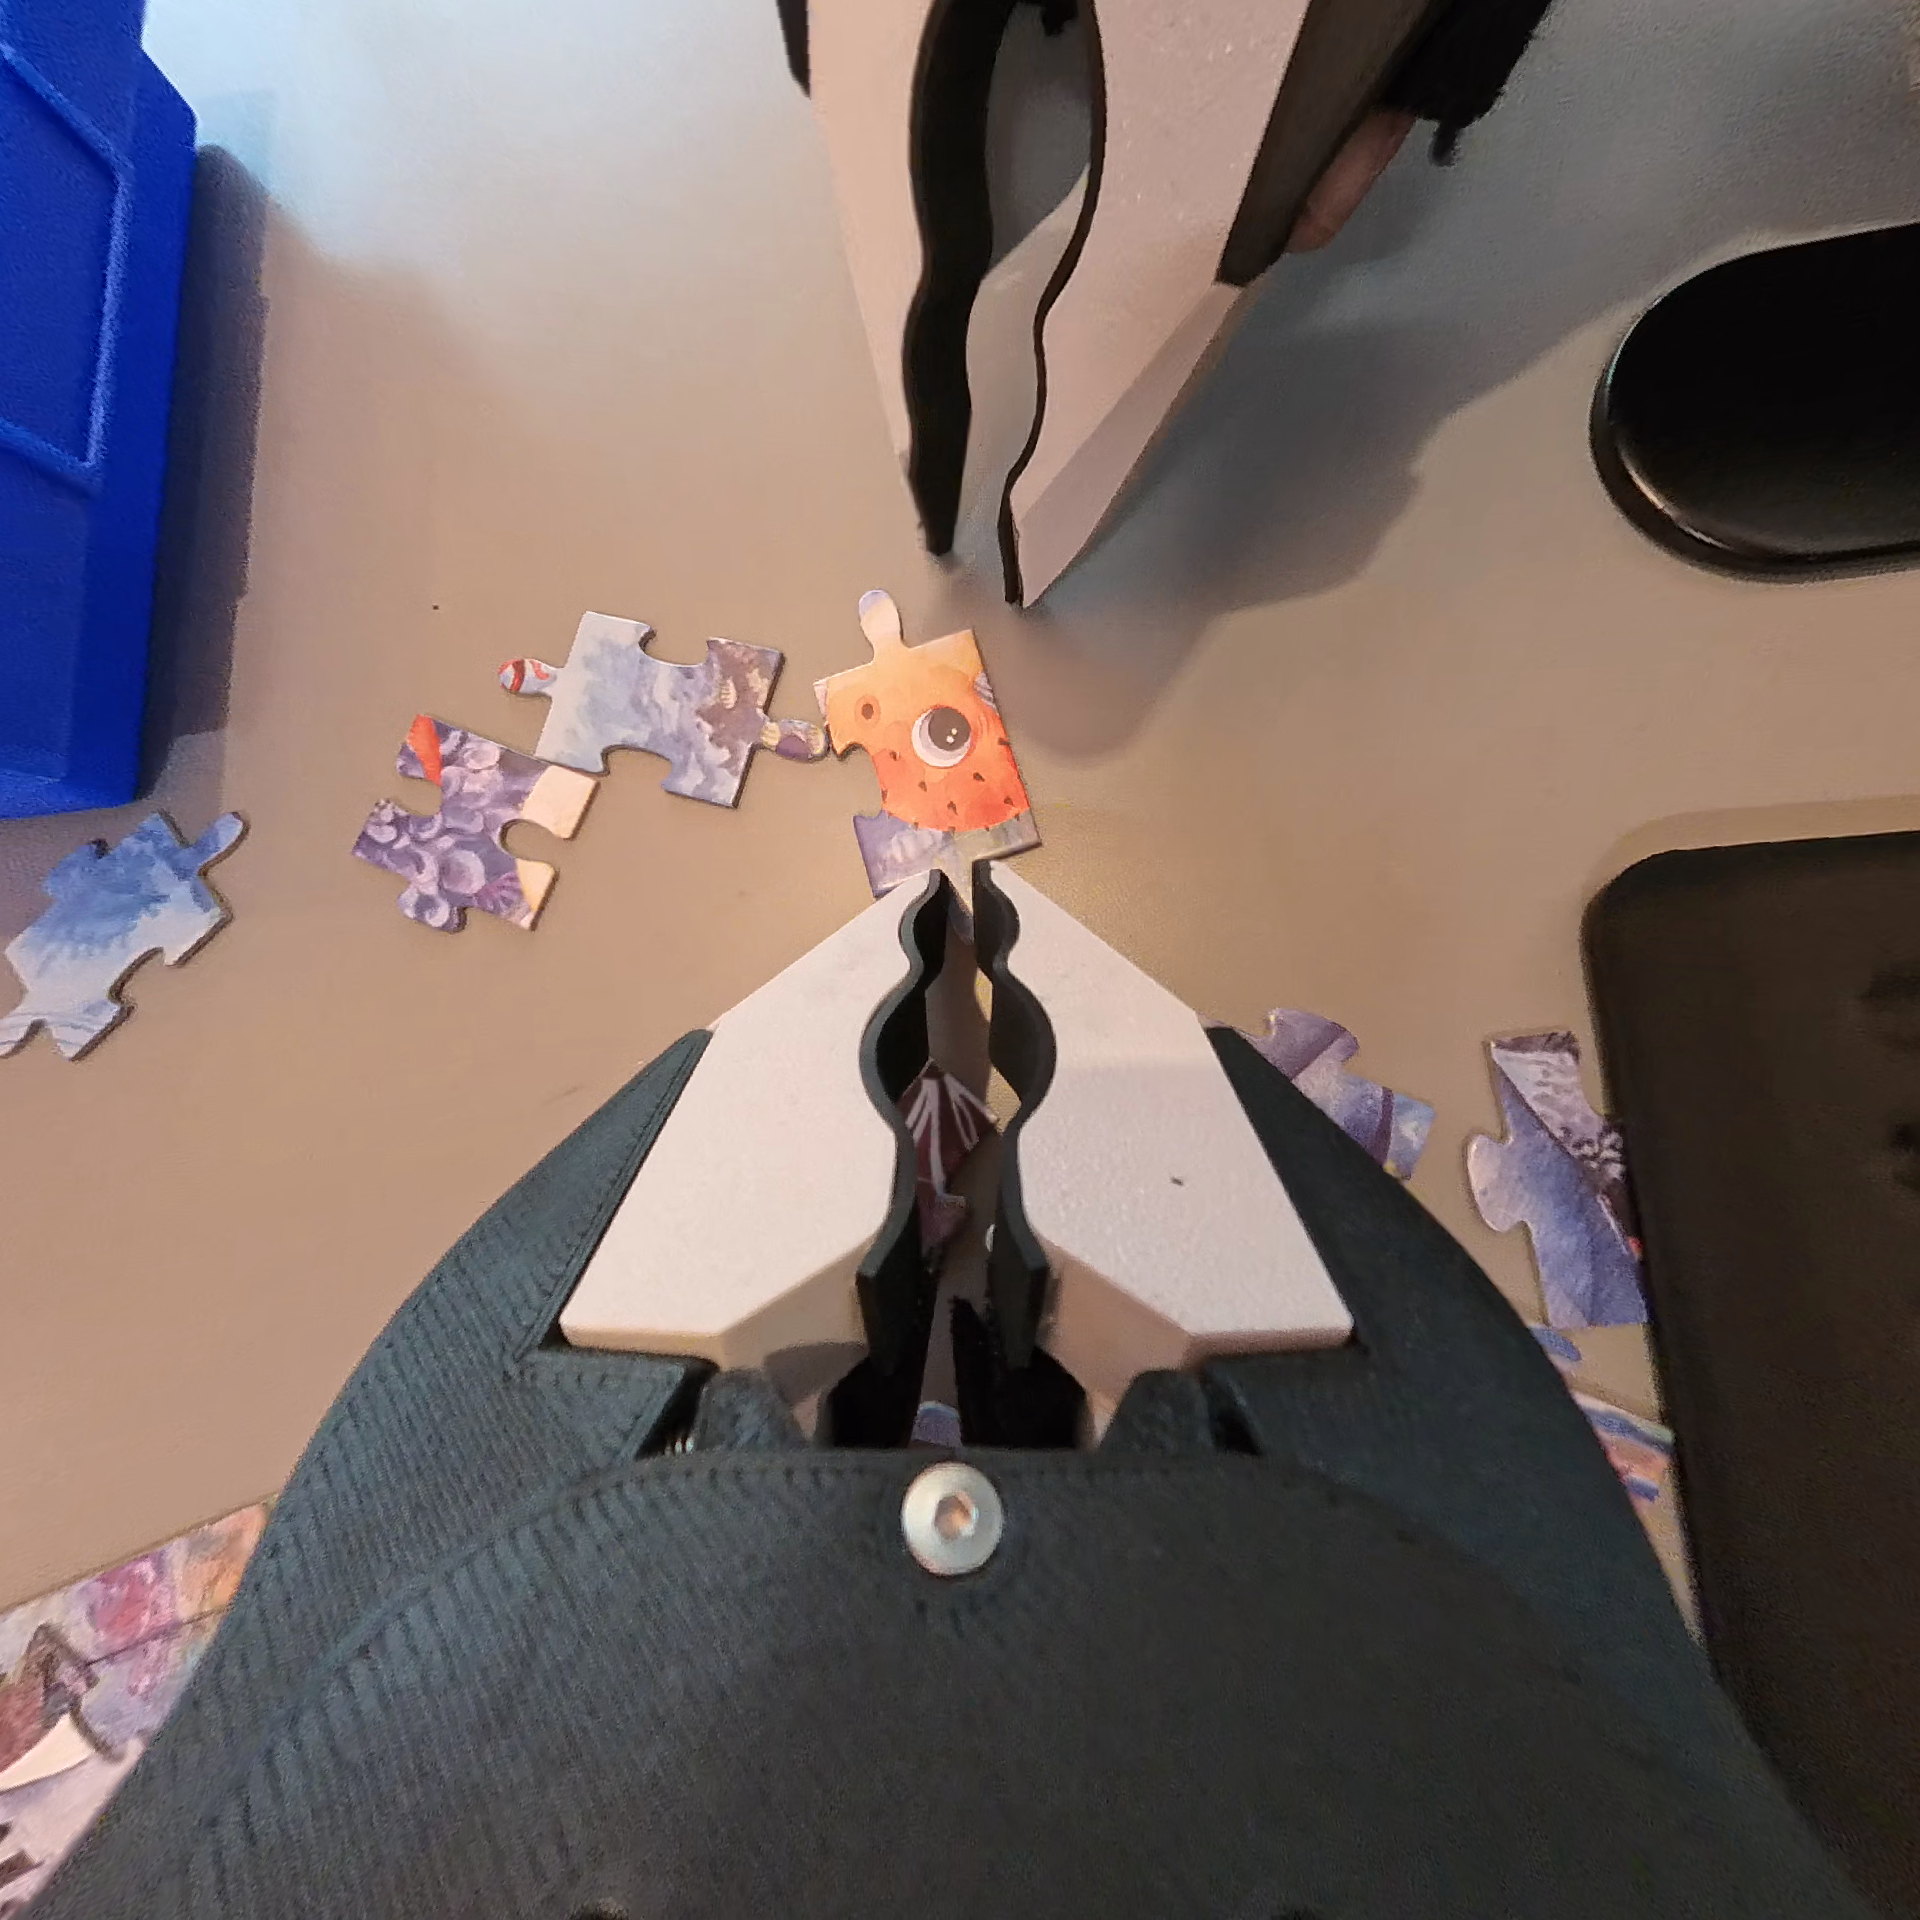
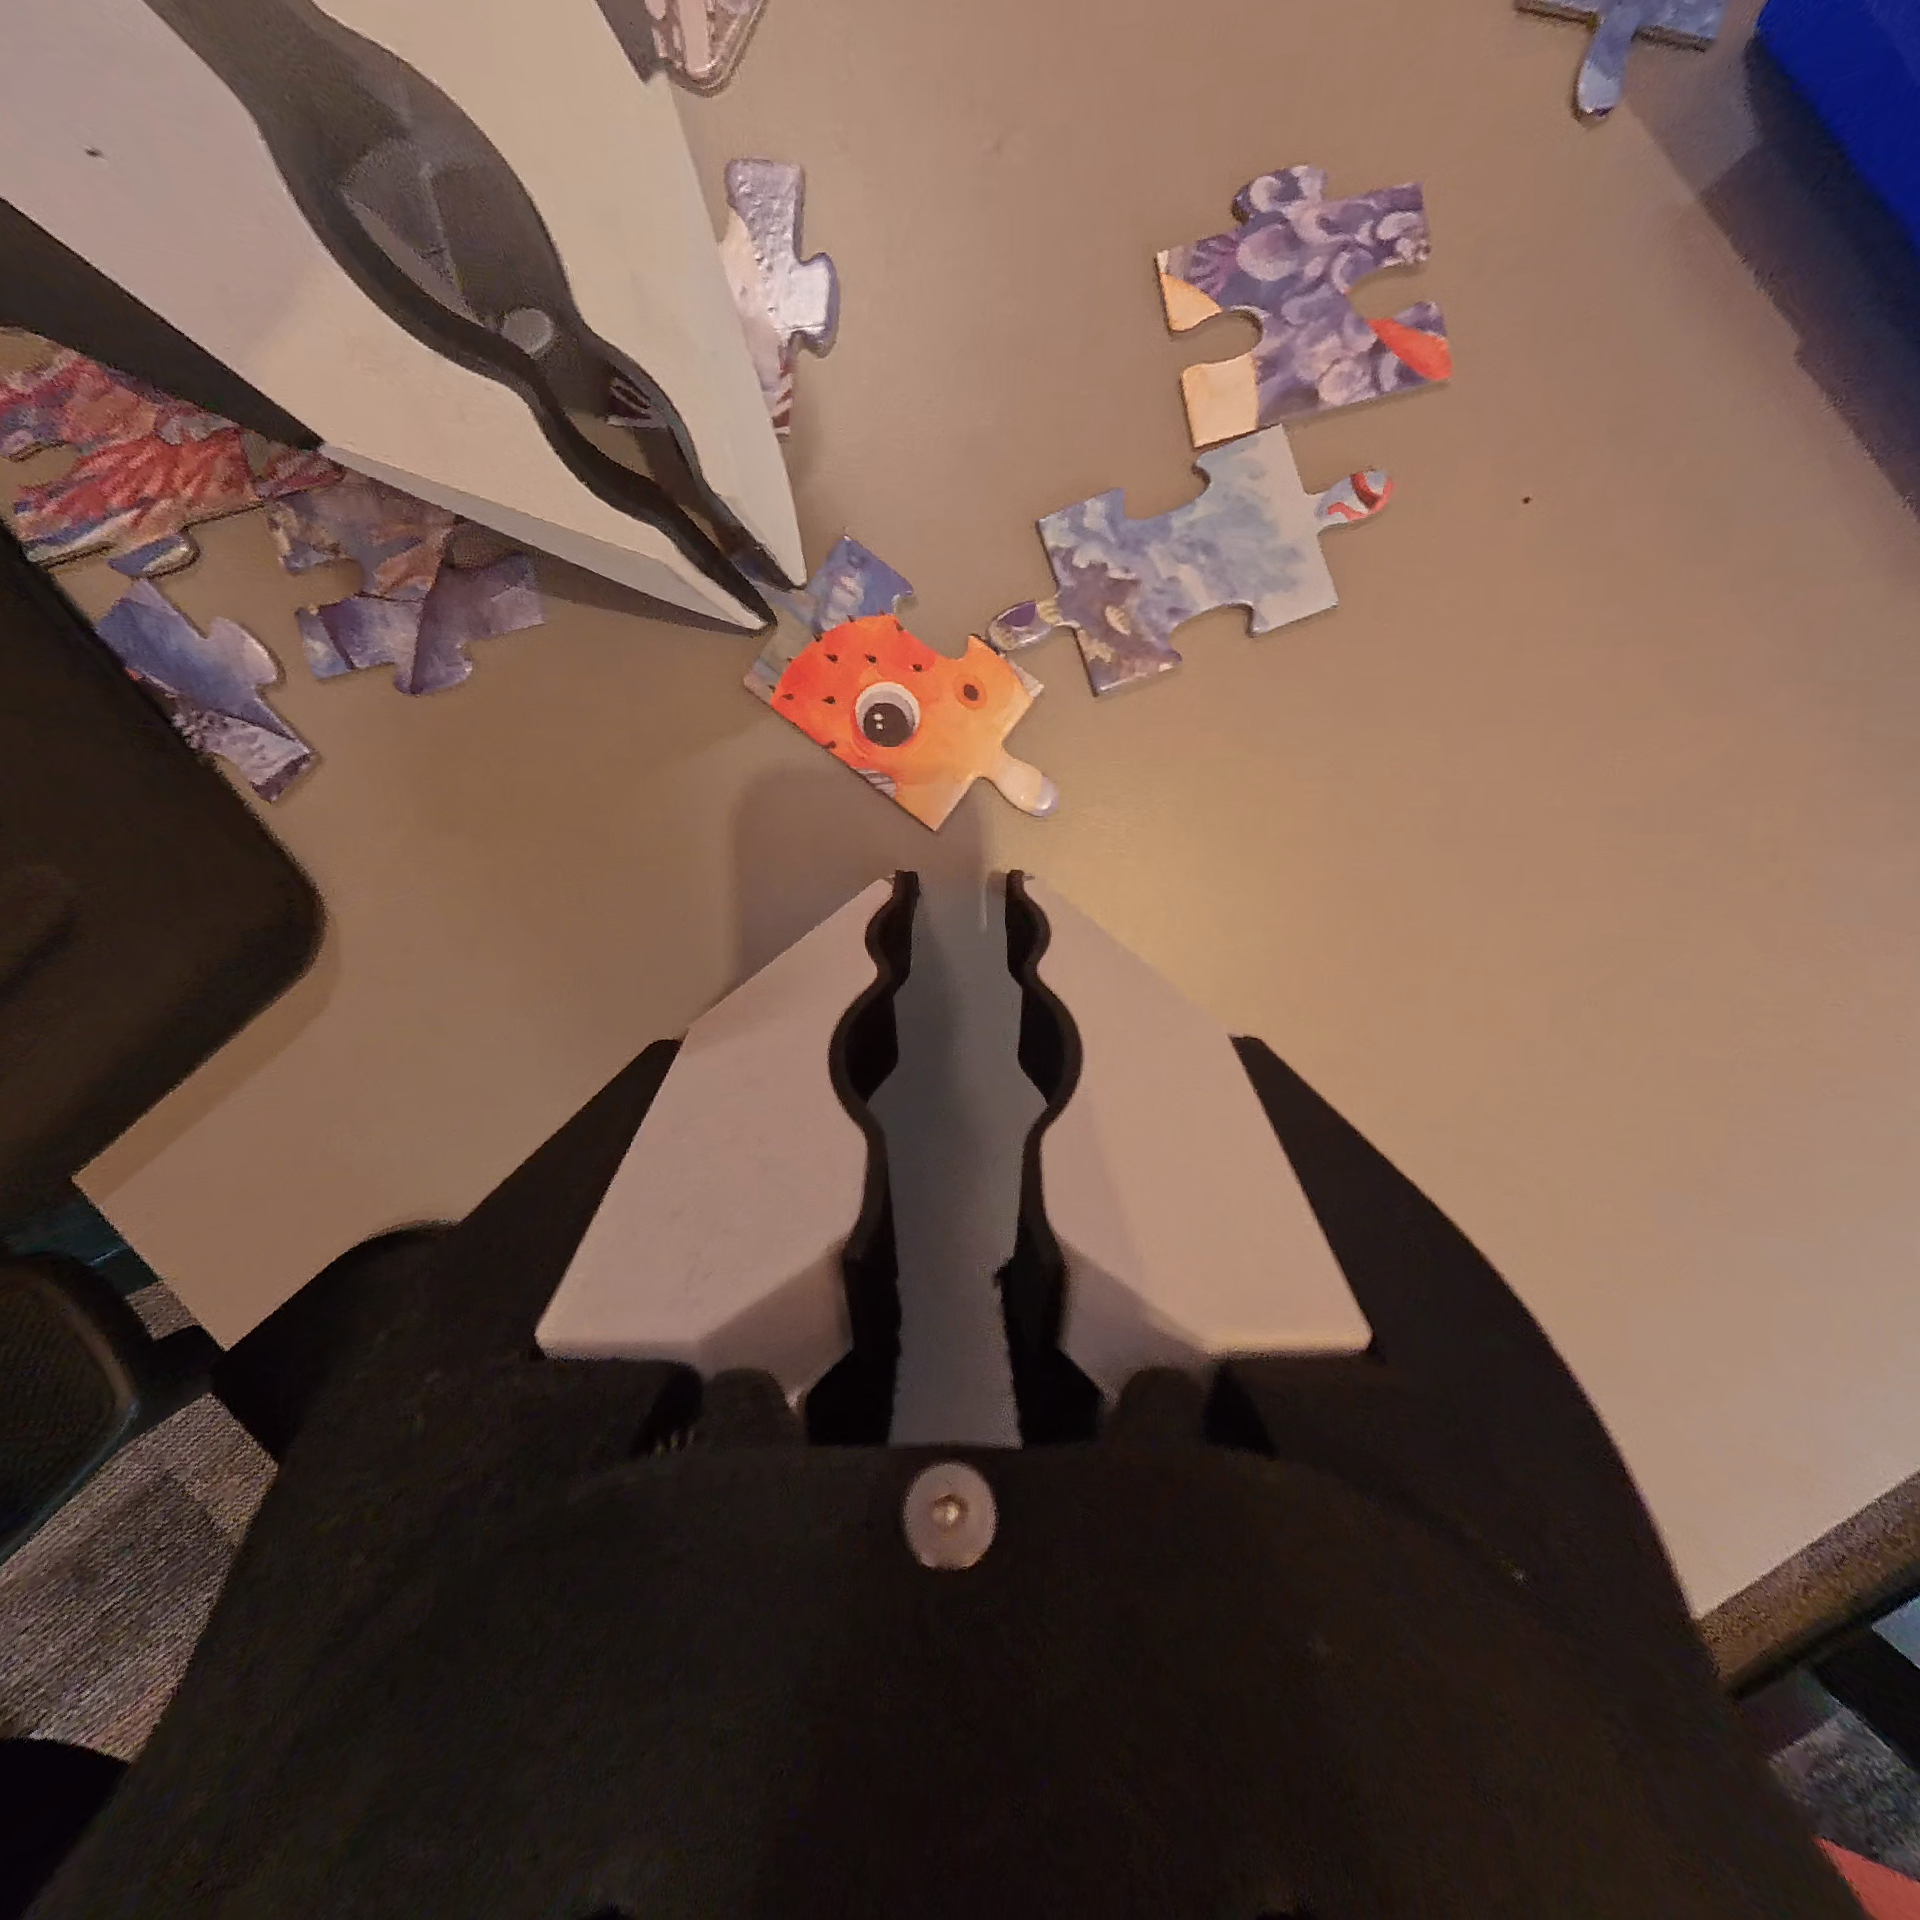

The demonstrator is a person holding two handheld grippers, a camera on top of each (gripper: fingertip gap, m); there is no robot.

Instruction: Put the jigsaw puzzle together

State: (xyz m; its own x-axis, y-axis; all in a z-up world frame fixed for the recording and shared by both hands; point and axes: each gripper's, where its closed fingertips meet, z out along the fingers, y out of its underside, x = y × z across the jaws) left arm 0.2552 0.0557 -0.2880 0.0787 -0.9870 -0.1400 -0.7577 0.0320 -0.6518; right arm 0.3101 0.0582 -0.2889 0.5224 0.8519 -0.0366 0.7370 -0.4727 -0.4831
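orange fish piece point(image 1: 940, 743) lies flat on the tan table point(image 1: 623, 416), centre of the left wrist view, its near edge at 6 o'clock pinched between the tips of the left gripper point(image 1: 961, 883), whose tongs are drawn narrow onto that edge. right gripper point(image 2: 961, 878) hovers just short of the same piece from the opposite side; its tongs stand narrowly parted with nothing between them. at 9 o'clock of the fish piece a pale blue piece point(image 1: 665, 717) points its small knob at the fish piece's socket, touching or very nearly so, not yet seated. judged handling: thin card, light, stiff enough to slide by an edge, likely to skid on the smooth top and to bend or lift if squeezed at a knob; best held at a straight edge and pushed flat. count in the left wrist view: one fish piece, one pale blue piece, one purple piece point(image 1: 468, 821) touching it at 8 o'clock, one loose blue piece point(image 1: 114, 930) far at 9 o'clock, two purple-blue loose pieces at 4 o'clock, one more glimpsed under the gripper, plus an assembled section point(image 1: 94, 1652) at 7 o'clock. one blue bin point(image 1: 73, 416) at 10 o'clock.
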